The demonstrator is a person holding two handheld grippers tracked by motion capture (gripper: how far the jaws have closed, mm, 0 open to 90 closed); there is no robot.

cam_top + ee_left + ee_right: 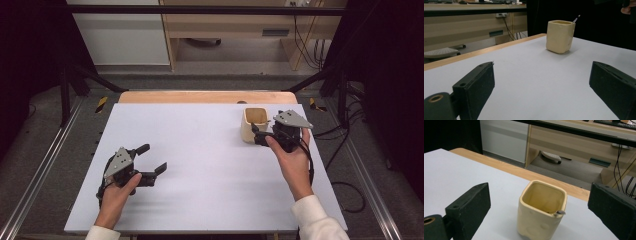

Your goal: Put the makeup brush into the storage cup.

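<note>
Right gripper view puts your jaws spread wide with nothing pinched, one pad on either side of the cream square cup, which stands upright between them but clear of both. A thin pen-like stick leans inside the cup, its tip resting on the near rim; my guess is that the wide spread is there to leave the cup undisturbed with the stick in it. From the high view, your right gripper sits just beside the cup near the far right of the white bench, hand low behind it. Your left gripper rests well apart at the near left, jaws likewise spread and empty, pointed across the bench toward the cup, probably parked out of the working hand's way.
</note>
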